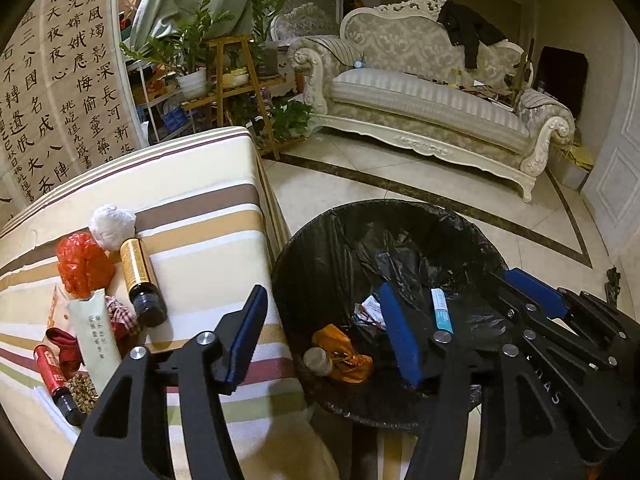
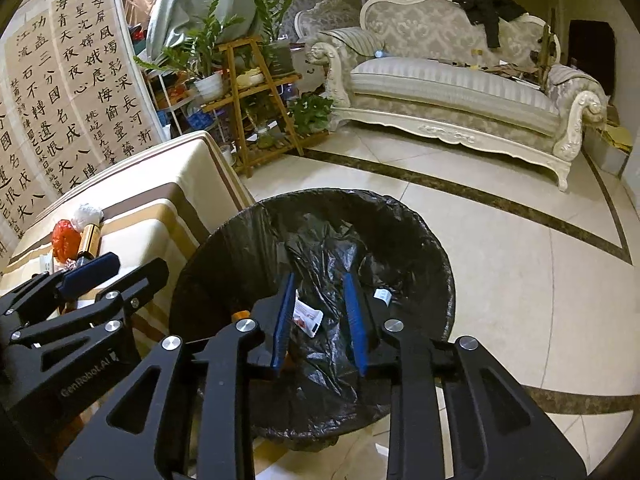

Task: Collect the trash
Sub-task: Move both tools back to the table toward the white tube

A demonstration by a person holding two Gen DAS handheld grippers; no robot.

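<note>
Left gripper (image 1: 324,336): jaws wide apart, empty, straddling the table edge and bin rim.
Right gripper (image 2: 320,320): jaws parted, empty, above the bin (image 2: 224,240).
Bin contents: orange wrapper (image 1: 344,352), blue tube (image 1: 442,310), white sachet (image 2: 307,316).
Table (image 1: 208,264): bottles (image 1: 140,276), red bag (image 1: 82,262), tissue ball (image 1: 112,226) near the left edge.

bin (image 1: 316,248) right of table (image 1: 208,248).
</note>
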